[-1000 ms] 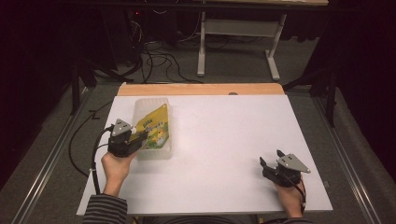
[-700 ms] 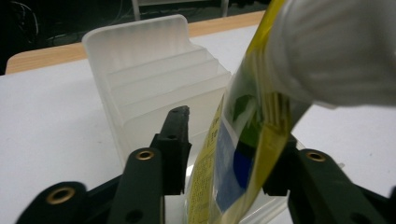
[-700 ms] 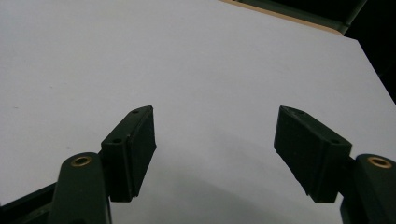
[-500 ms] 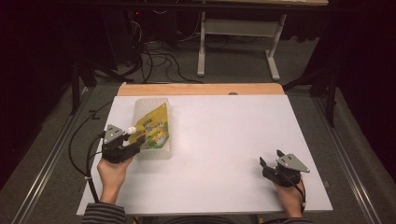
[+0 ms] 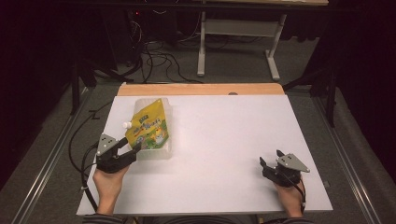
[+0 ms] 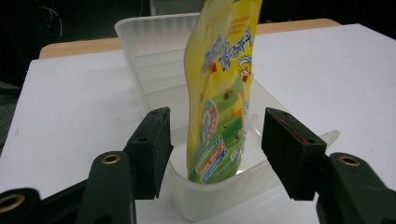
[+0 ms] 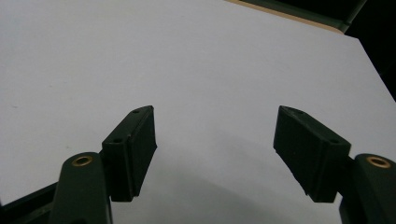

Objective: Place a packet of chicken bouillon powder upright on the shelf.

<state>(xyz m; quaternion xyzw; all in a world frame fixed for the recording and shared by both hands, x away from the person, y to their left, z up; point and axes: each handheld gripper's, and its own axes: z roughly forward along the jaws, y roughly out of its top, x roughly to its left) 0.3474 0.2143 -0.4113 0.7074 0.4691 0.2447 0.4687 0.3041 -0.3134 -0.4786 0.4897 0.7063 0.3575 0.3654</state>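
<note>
We see our left gripper point(image 6: 215, 154) spread wide at the near end of a clear plastic tub point(image 5: 161, 148) on the desk's point(image 5: 233, 140) left side. A yellow pouch point(image 6: 222, 88) stands inside the tub. Our right gripper point(image 7: 215, 154) hangs wide open, holding nothing, near the desk's right corner.

Dark lab or studio: white table point(image 5: 224, 140), floor cables point(image 5: 159, 60), metal desk frame point(image 5: 238, 42) behind.
</note>
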